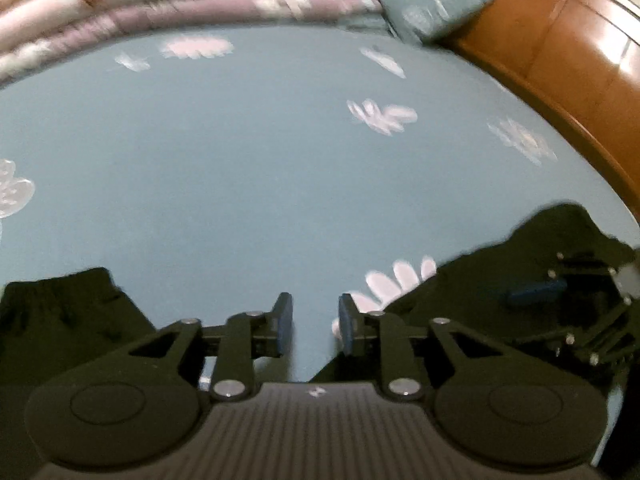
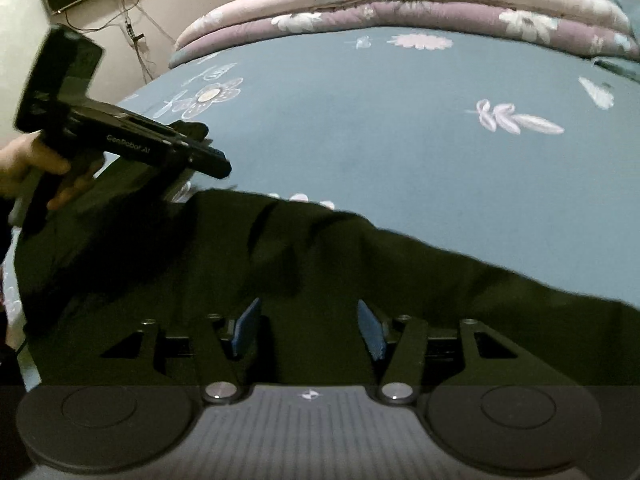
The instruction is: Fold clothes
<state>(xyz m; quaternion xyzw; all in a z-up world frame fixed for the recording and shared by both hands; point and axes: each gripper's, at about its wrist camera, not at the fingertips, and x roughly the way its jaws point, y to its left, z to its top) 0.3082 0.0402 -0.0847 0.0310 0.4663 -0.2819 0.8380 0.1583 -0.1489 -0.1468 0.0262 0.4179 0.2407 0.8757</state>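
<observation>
1. Left tool (image 1: 315, 322): jaws parted, nothing between them, only bed sheet (image 1: 240, 160) beyond.
2. Right tool (image 2: 308, 328): jaws wide apart over the dark garment (image 2: 320, 264), no grip.
3. Garment's long axis runs 9 to 3 o'clock across the right tool; from the left tool, it lies at 3 and 9 o'clock.
4. Judgement: right tool is nearer; pinch the edge at 12 o'clock.

i see dim, flat indoor light and motion blur. fisheye edges bend; glare streaks the wooden headboard (image 1: 580, 52).
</observation>
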